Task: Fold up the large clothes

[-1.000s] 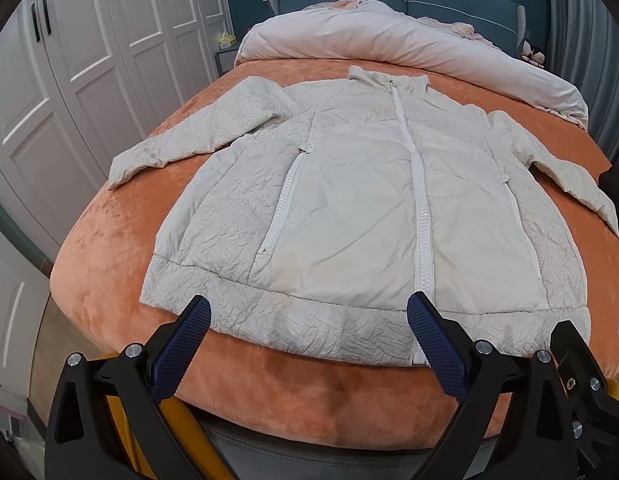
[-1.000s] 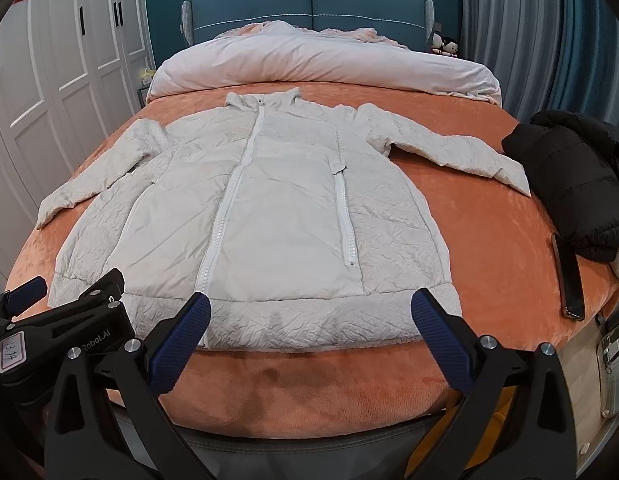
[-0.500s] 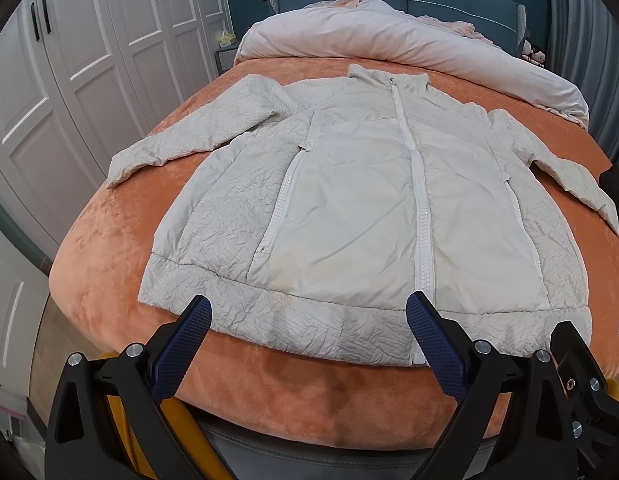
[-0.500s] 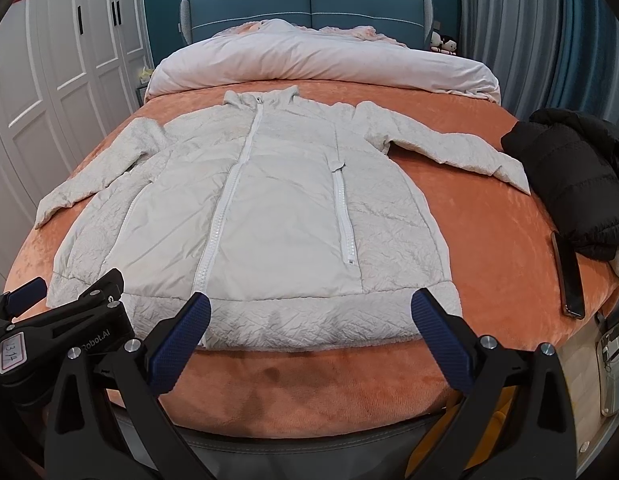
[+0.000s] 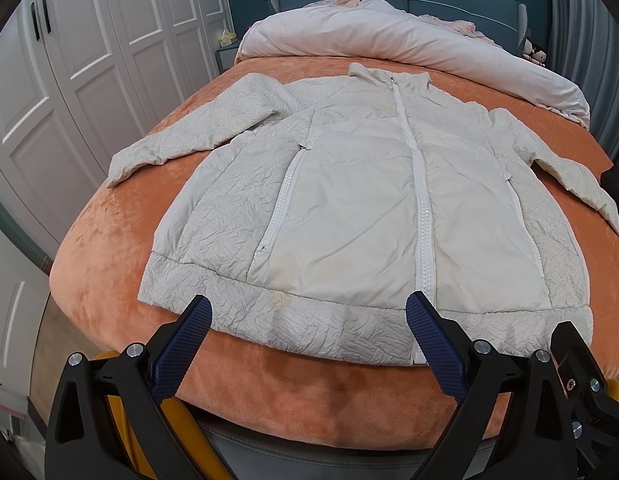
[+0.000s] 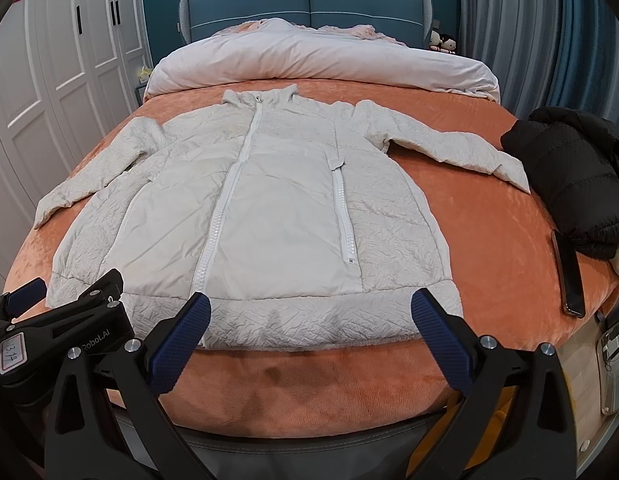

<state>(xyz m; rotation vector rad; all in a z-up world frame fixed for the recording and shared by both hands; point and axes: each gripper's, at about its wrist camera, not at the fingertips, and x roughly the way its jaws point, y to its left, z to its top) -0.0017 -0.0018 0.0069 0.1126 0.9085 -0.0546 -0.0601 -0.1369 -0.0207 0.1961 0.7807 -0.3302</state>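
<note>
Both tongs (image 5: 307, 316) (image 6: 311, 314) spread, empty; jacket (image 5: 373, 208) lies lengthwise, collar toward headboard (image 6: 309, 4)

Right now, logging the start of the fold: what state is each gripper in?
Left gripper: open, holding nothing.
Right gripper: open, holding nothing.

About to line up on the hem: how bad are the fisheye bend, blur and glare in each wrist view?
Left wrist: jacket sharp and evenly lit, no glare; bed edge bows, corners vignetted black. Right wrist: same bend, wardrobe leans; phone crisp, black coat dark with little detail. Both grippers, left and right, are open and in focus.
</note>
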